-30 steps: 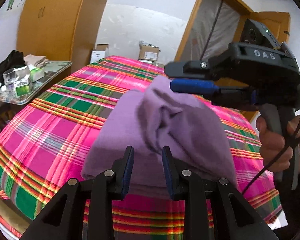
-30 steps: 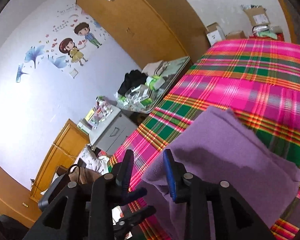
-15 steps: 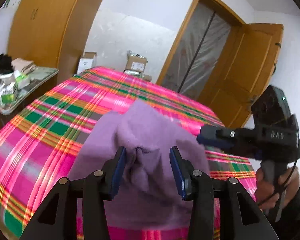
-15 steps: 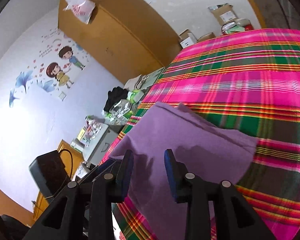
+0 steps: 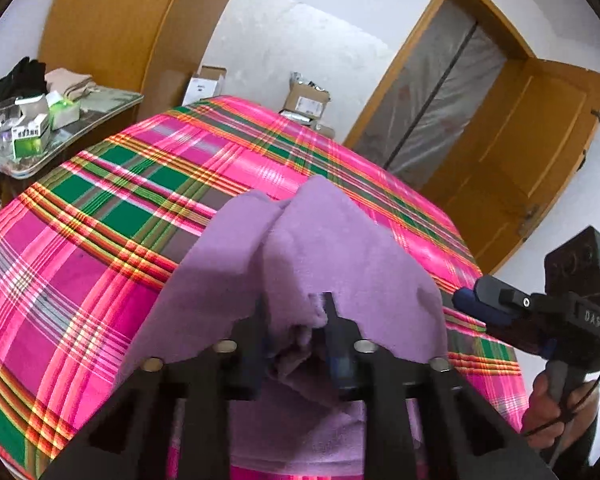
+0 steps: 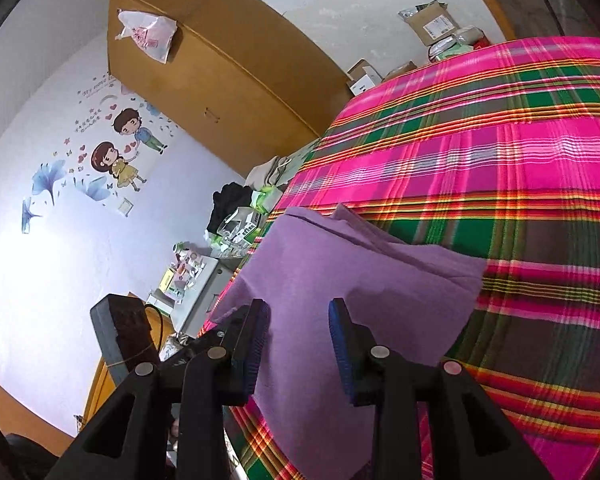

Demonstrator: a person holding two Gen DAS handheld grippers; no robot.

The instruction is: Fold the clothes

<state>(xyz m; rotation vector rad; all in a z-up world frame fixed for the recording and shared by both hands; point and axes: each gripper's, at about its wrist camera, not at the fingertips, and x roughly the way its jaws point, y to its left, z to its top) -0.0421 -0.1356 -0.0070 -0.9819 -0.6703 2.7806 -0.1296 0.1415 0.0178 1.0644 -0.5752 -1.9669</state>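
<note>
Both tongs hover low: left tongs [image 5: 294, 332] pinch purple cloth [image 5: 332, 248], right tongs [image 6: 298, 336] gape.

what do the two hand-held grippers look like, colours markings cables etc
Both are black plastic with two fingers lined with blue pads and round silver screws at the joints. The left hand-held gripper shows this up close. The right hand-held gripper, seen from the left wrist view, carries raised "DAS" lettering, a black camera block with a small green light, a grey pistol handle and a thin black cable.
</note>
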